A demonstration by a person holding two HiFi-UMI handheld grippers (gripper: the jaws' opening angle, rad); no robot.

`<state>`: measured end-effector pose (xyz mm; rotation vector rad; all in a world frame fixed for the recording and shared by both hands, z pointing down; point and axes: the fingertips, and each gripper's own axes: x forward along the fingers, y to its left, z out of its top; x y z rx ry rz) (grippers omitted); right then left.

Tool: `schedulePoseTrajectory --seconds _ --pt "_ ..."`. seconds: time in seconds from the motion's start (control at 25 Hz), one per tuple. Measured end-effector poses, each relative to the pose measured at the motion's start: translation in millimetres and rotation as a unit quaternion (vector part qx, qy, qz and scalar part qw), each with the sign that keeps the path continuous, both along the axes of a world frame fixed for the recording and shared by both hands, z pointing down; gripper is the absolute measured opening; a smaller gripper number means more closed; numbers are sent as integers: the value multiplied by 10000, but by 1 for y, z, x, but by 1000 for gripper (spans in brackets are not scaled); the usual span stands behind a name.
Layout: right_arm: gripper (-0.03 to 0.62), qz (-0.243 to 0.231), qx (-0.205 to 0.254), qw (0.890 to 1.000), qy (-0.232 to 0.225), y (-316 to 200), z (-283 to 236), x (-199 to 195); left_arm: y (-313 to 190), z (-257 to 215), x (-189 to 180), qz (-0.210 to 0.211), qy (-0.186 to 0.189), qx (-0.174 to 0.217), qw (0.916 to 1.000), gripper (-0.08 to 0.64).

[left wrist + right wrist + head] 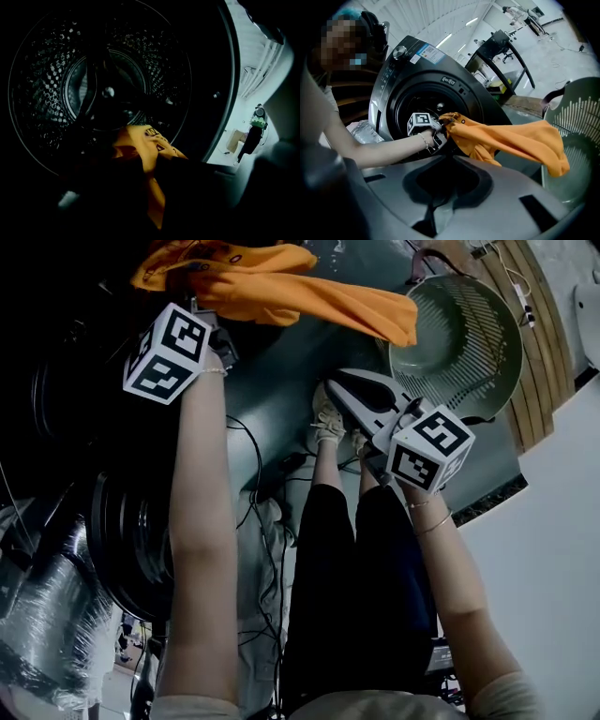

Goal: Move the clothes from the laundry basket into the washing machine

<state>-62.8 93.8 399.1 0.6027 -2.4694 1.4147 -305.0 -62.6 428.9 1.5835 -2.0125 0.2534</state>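
Orange garment point(272, 282) is hanging clamped between the jaws of the left gripper point(208, 320) at the washing machine point(417, 70) door opening, with its tail trailing toward the green slotted plastic laundry basket point(469, 324). Darkness is obscuring most of the left gripper view around the perforated metal drum point(47, 70). Black print on the fabric is showing too small to read. The right gripper point(361, 395) is holding its jaws together, empty.

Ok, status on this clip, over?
Left claw shut on orange garment, at the washer door. Right claw shut, empty. Green basket looks empty. Nothing blocking the drum.
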Motion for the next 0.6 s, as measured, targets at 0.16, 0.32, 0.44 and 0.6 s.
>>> schedulePoseTrajectory --seconds 0.16,0.32,0.44,0.6 --pt "44 14 51 10000 -23 -7 -1 -2 -10 -36 -26 -128 -686 314 9971 54" --pt "44 -18 54 10000 -37 -10 2 -3 -18 -55 -47 -285 -1221 520 9907 55" --pt "44 -68 -9 10000 -29 -5 5 -3 -20 -56 -62 -491 -1239 649 9890 58" --pt "44 -158 -58 9999 20 1 9 -1 -21 -16 -66 -644 -835 115 9944 201"
